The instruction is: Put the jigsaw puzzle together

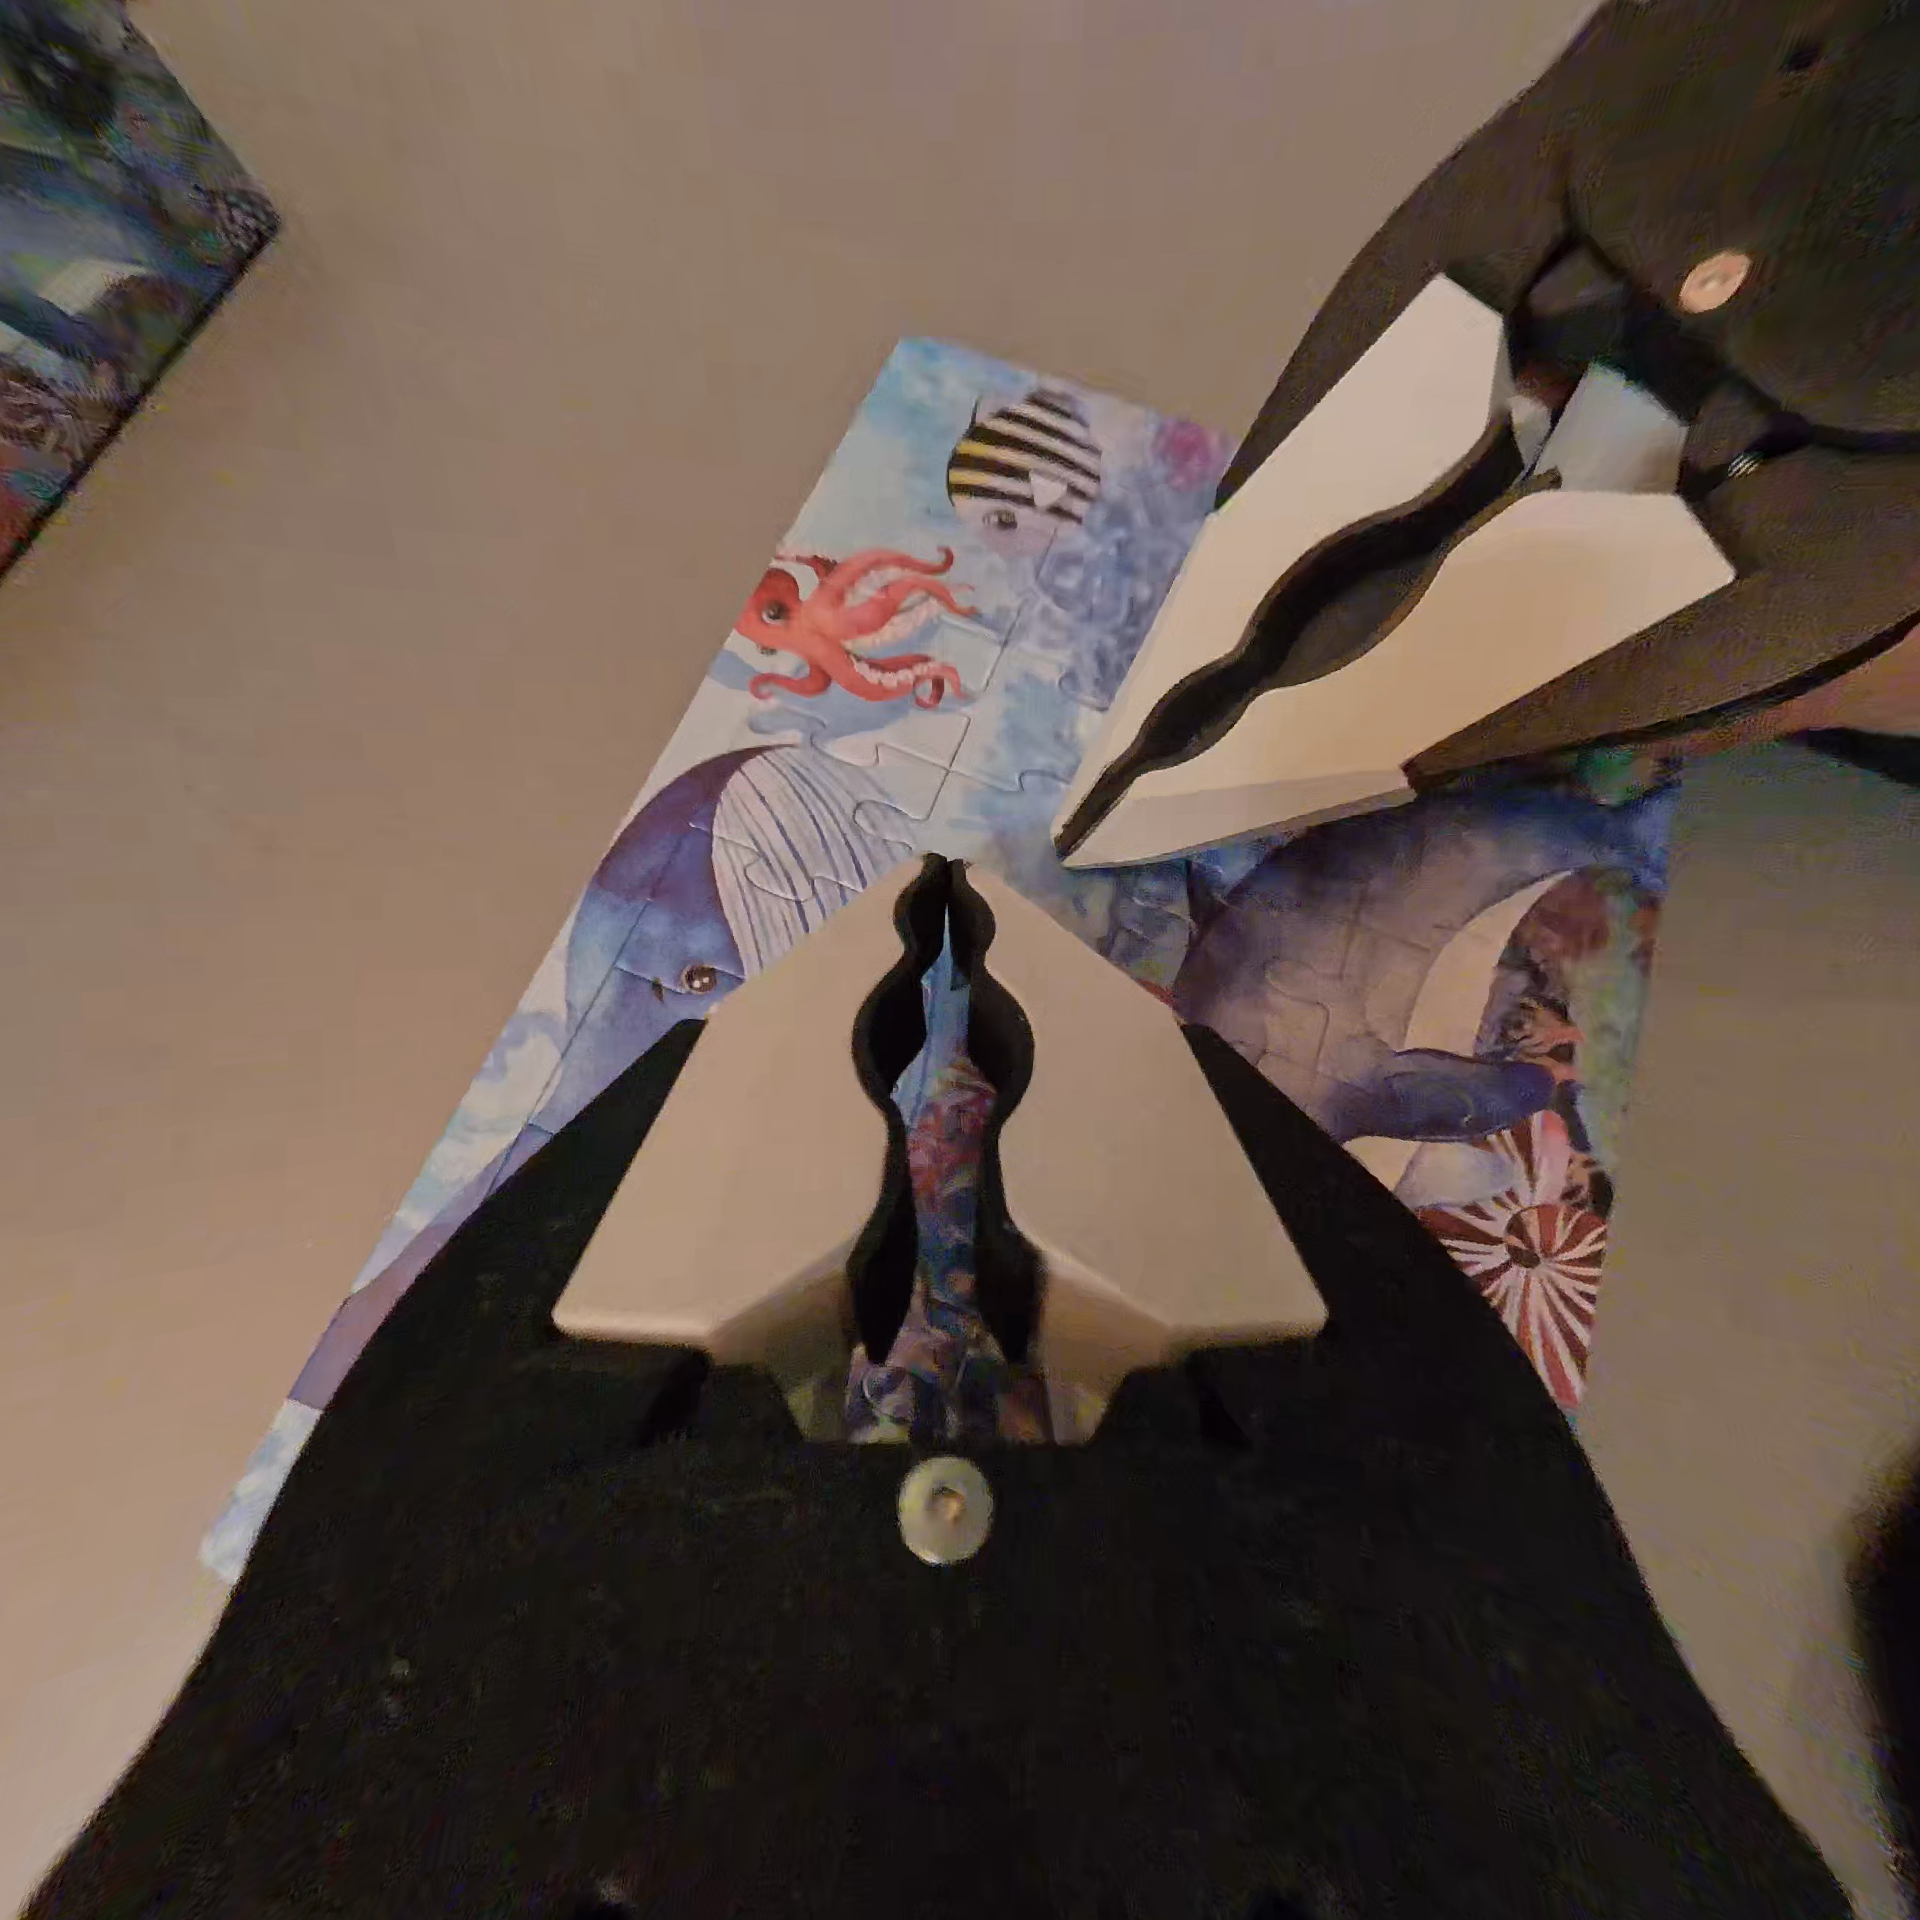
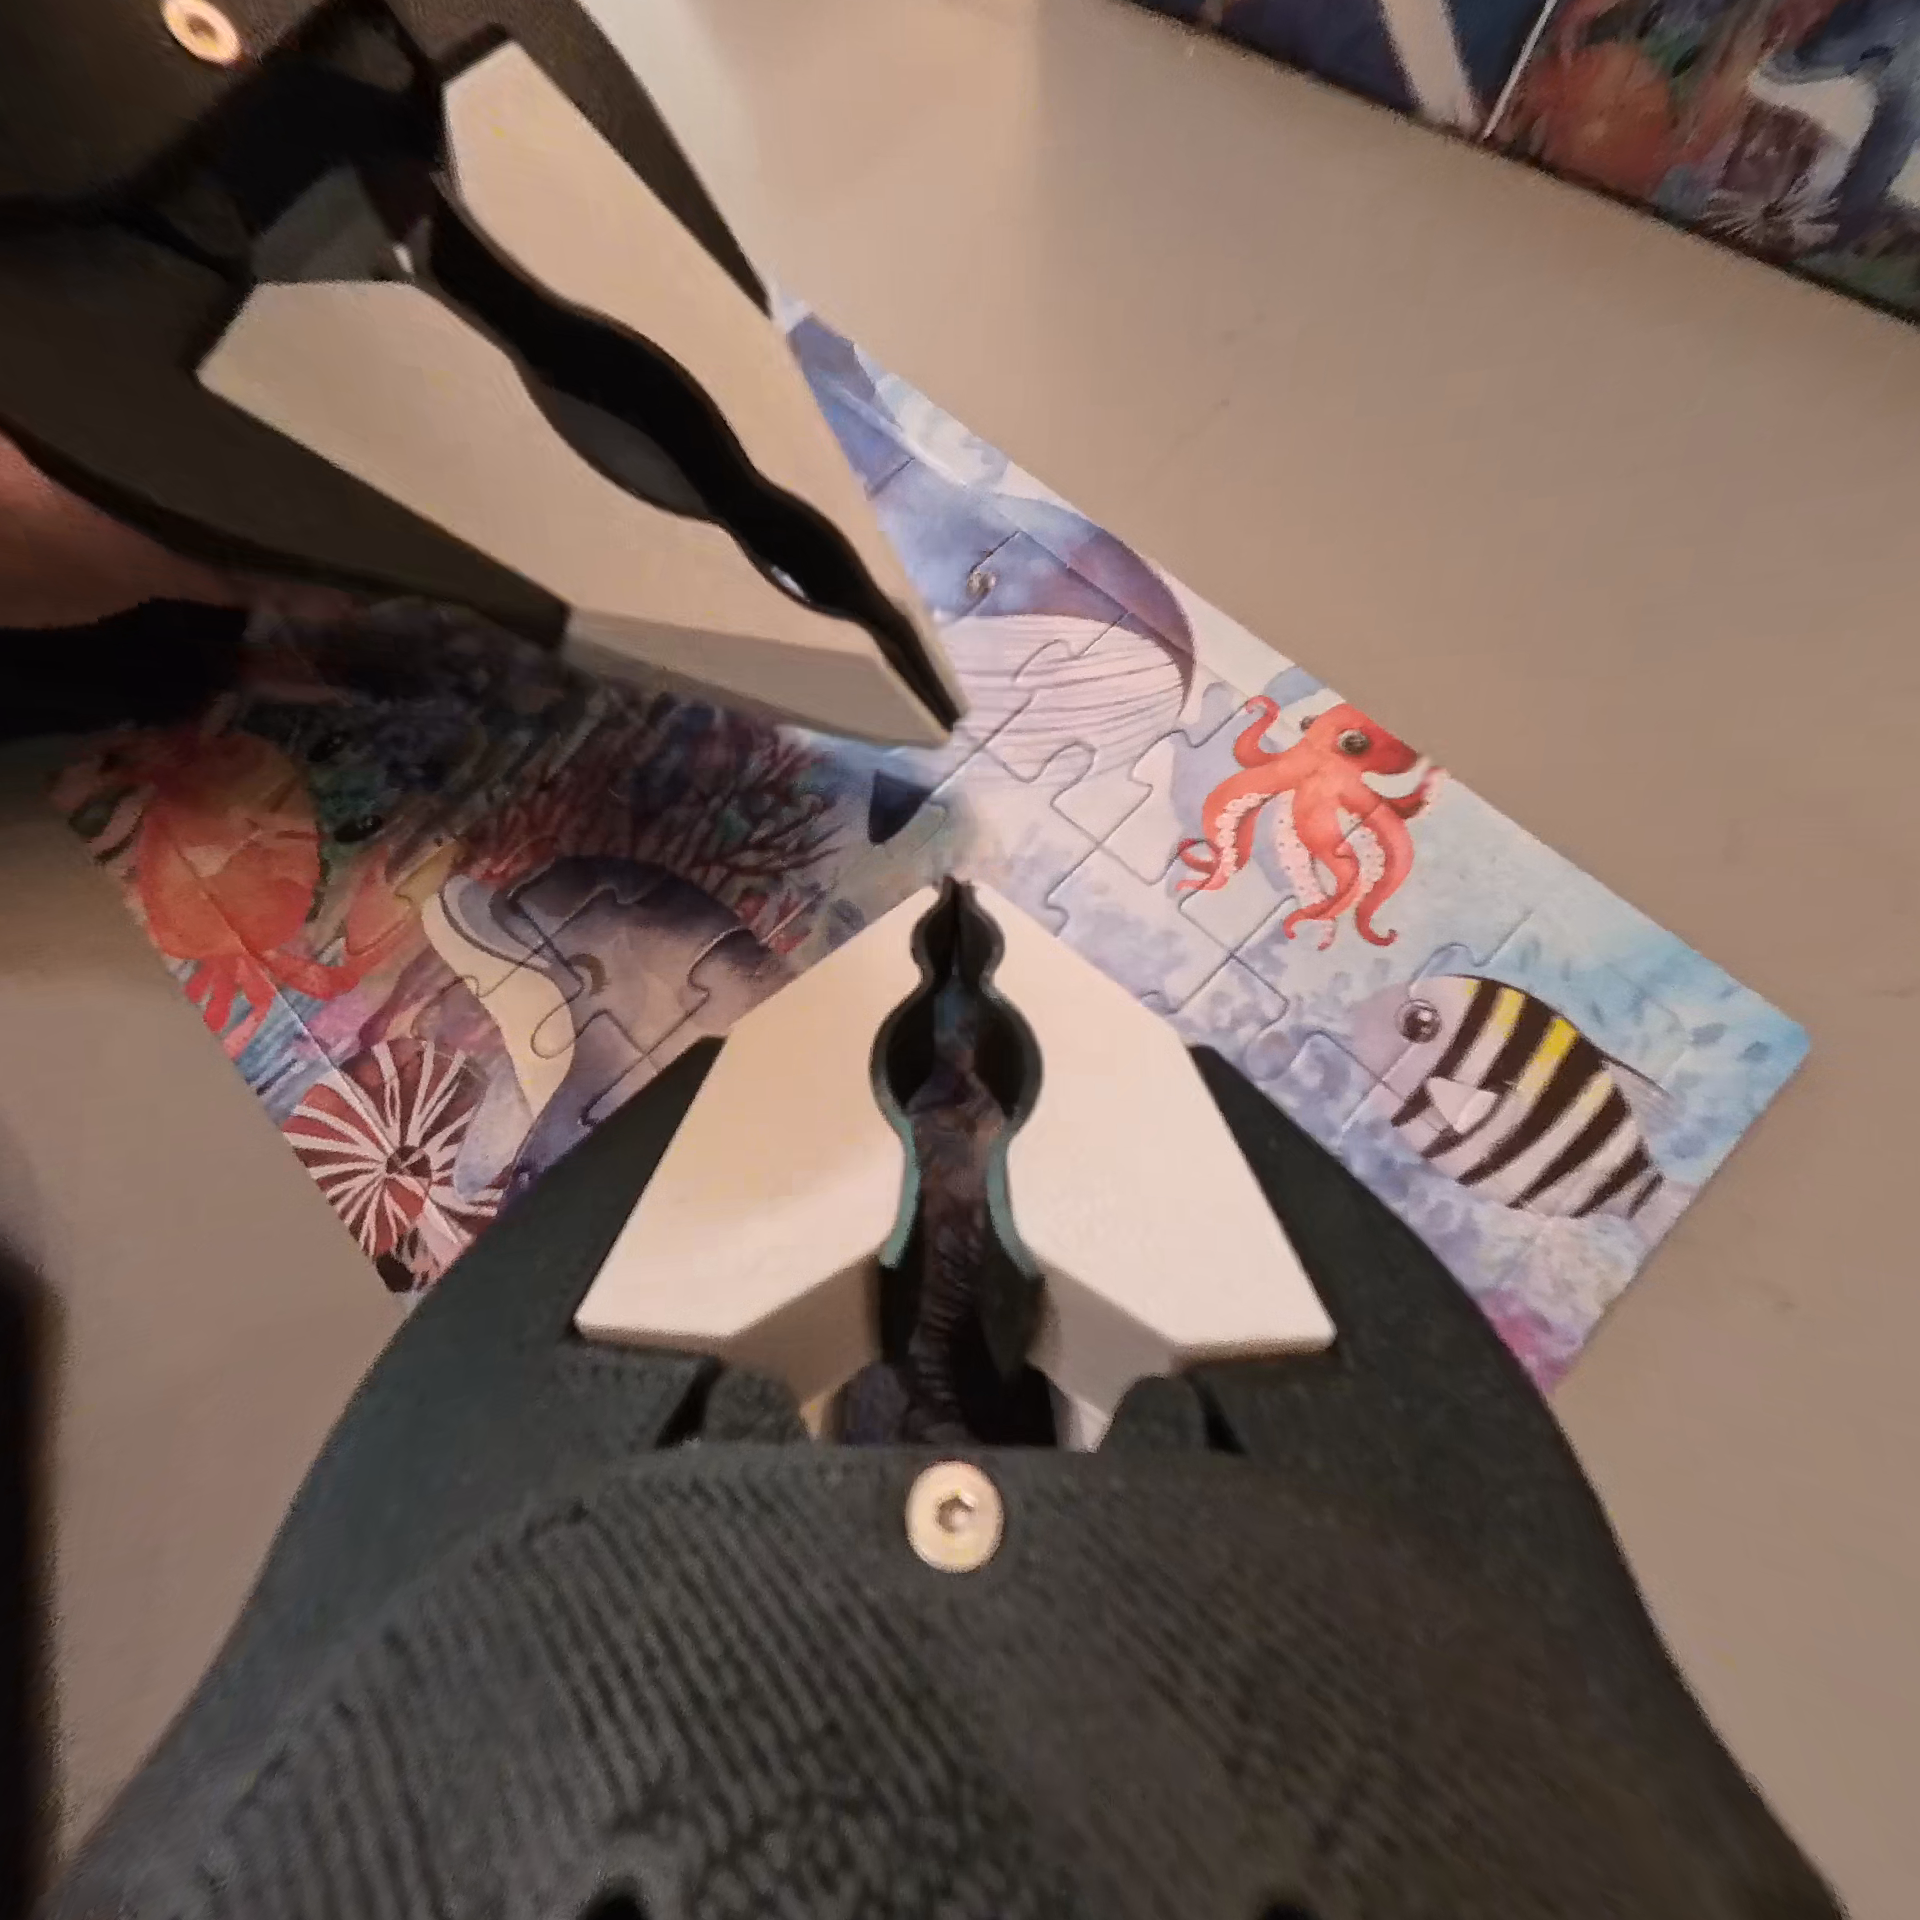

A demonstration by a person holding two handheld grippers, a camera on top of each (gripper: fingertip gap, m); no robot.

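My left jaws [image 1: 948, 868] and right jaws [image 2: 954, 891] are both clenched, empty, tips poised close together over one assembled jigsaw puzzle [image 2: 1299, 873] lying flat on the table [image 1: 468, 520]. One picture box [image 1: 94, 270] sits well apart.

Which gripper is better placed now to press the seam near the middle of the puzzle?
Probably the left gripper: its shut tip rests on the puzzle, beside the whale's belly. The right gripper, also shut, looks slightly farther back.
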